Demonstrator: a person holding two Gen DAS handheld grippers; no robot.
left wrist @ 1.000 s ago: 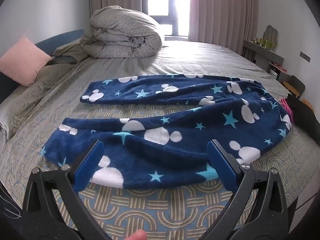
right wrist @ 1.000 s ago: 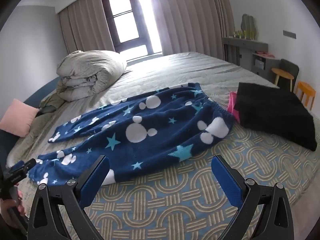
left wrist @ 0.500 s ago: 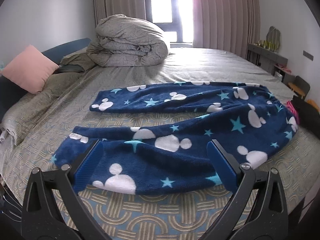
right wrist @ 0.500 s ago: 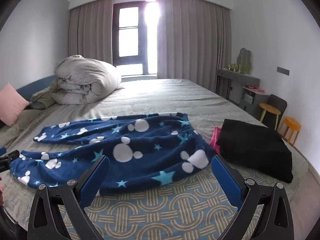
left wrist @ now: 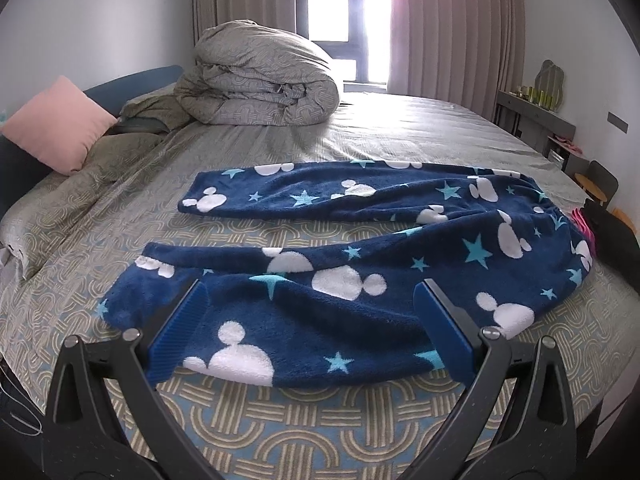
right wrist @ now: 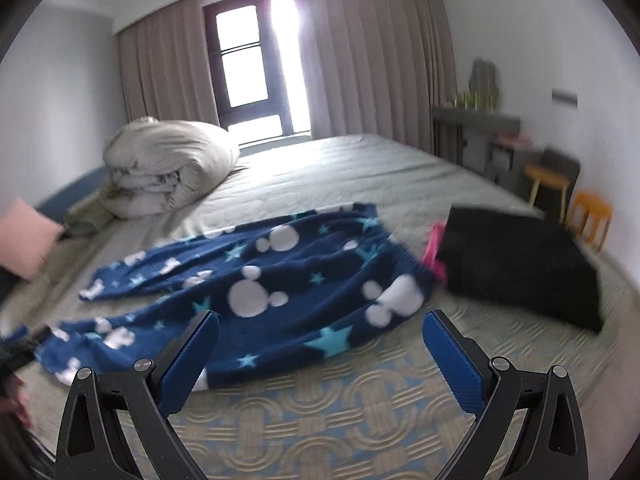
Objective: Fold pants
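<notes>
Navy fleece pants (left wrist: pixel 360 264) with white mouse heads and teal stars lie spread flat on the bed, both legs stretched left, waistband at the right. They also show in the right wrist view (right wrist: pixel 260 280). My left gripper (left wrist: pixel 314 332) is open and empty, hovering over the near leg close to its cuff. My right gripper (right wrist: pixel 320 360) is open and empty, above the bed's near edge just before the pants' hip area. That view is blurred by motion.
A rolled grey duvet (left wrist: pixel 260 84) sits at the far left of the bed (left wrist: pixel 400 132). A pink pillow (left wrist: pixel 56 124) leans at the headboard. A black folded garment (right wrist: pixel 516 264) over something pink (right wrist: pixel 434 256) lies right of the waistband. Stools (right wrist: pixel 588 216) and a shelf stand by the right wall.
Both grippers stay open. The left view has drawn back and risen slightly, showing more of the bed. The right gripper has swung and tilted, blurring its view, and sits nearer the pants.
</notes>
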